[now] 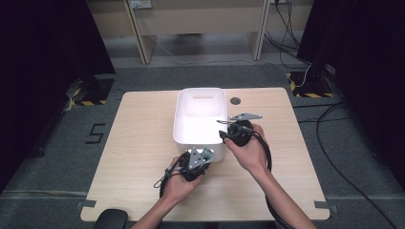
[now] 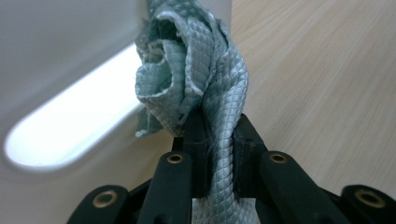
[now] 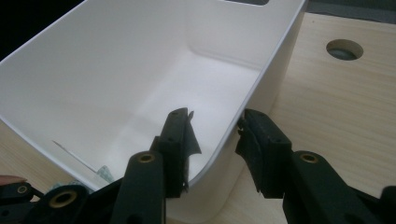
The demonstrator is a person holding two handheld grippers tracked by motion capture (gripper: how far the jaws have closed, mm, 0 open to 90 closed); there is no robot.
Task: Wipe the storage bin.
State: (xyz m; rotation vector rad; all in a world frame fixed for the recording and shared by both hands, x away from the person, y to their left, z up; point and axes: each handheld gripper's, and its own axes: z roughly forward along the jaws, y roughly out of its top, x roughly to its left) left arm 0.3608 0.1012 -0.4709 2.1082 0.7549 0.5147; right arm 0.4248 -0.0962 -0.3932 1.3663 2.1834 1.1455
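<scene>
The left gripper (image 2: 212, 154) pinches a bunched cloth (image 2: 196, 79) at the bin's (image 1: 181, 119) near wall, while the right gripper (image 3: 215, 135), jaws wide astride its right rim, probably steadies it.

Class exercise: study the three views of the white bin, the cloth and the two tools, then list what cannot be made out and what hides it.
- Cloth: its lower end, cut off by the bottom edge of the left gripper view; its full size stays unknown.
- White bin: its near inner corner, hidden in the high view by the left tool.
- Right tool: whether its pads press the bin wall between them; the right gripper view leaves this unclear.
</scene>
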